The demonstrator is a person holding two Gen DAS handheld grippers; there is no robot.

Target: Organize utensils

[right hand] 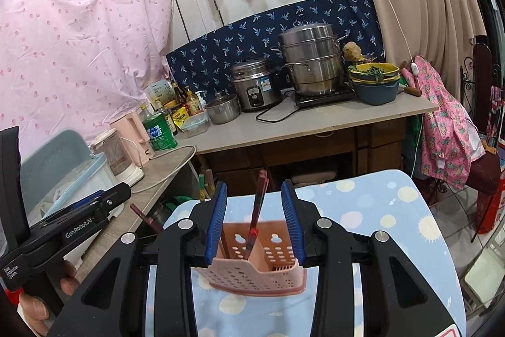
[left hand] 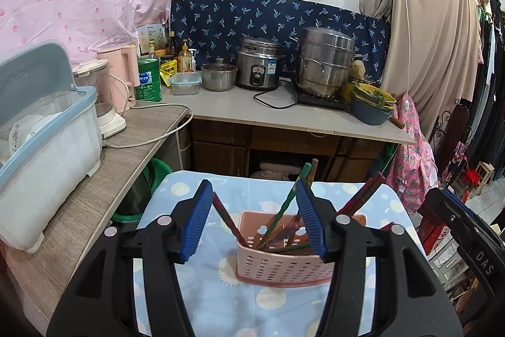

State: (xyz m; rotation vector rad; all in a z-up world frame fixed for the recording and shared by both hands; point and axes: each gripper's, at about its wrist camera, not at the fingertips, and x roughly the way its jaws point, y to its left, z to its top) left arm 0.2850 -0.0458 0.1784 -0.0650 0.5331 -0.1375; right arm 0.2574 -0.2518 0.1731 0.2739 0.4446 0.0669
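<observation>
A pink perforated utensil basket [left hand: 284,266] stands on a small table covered with a light blue dotted cloth [left hand: 195,292]. Several chopsticks lean in it: a green one [left hand: 292,198], dark red ones on the left [left hand: 225,218] and a red pair on the right [left hand: 363,198]. My left gripper [left hand: 253,185] hovers open just before the basket, its blue pads gripping nothing. In the right wrist view the basket [right hand: 262,273] sits close under my right gripper [right hand: 254,185], which is open. A red chopstick pair [right hand: 256,210] stands between its fingers, untouched. A hand [right hand: 38,305] holds the left gripper's body [right hand: 79,223].
To the left runs a wood-grain shelf [left hand: 104,179] with a white dish bin [left hand: 47,153], a blender and a pink kettle [left hand: 123,78]. Behind, a counter [left hand: 252,109] carries a rice cooker [left hand: 258,65], a steel steamer [left hand: 325,62] and stacked bowls [left hand: 372,106]. Clothes hang at the right.
</observation>
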